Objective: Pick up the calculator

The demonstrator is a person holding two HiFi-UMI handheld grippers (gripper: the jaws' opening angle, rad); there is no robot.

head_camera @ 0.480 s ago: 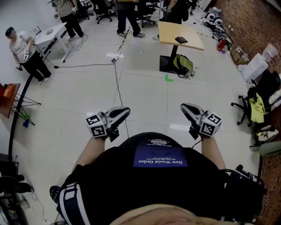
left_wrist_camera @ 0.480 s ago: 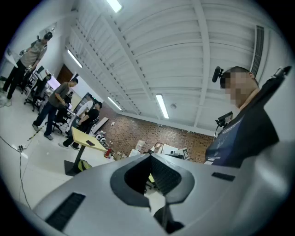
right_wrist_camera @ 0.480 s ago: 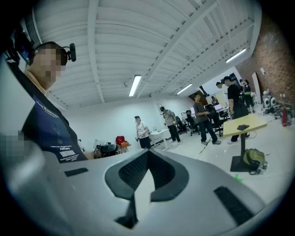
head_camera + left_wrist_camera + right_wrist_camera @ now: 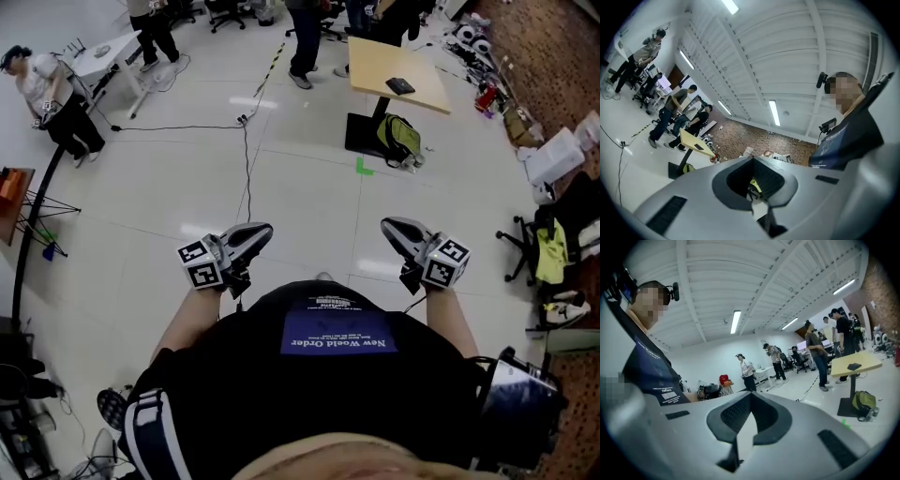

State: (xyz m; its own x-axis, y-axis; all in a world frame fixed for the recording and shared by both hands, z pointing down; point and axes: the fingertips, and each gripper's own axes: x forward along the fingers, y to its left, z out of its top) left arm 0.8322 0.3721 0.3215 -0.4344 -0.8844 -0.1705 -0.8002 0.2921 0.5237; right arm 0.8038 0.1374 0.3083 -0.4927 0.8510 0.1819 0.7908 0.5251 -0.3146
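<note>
The calculator (image 4: 400, 85) lies on the yellow bench (image 4: 375, 64) far across the floor, at about one o'clock in the head view, well apart from both grippers. The left gripper (image 4: 266, 229) and right gripper (image 4: 386, 225) are held out from the person's waist at eleven and one o'clock, each with jaws pressed together on nothing. A green bag (image 4: 400, 137) sits at the bench's foot.

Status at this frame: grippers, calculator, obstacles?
Left gripper and right gripper: jaws shut, empty. Presumed calculator on yellow table, far ahead. Backpack beside table foot; cable across floor.
</note>
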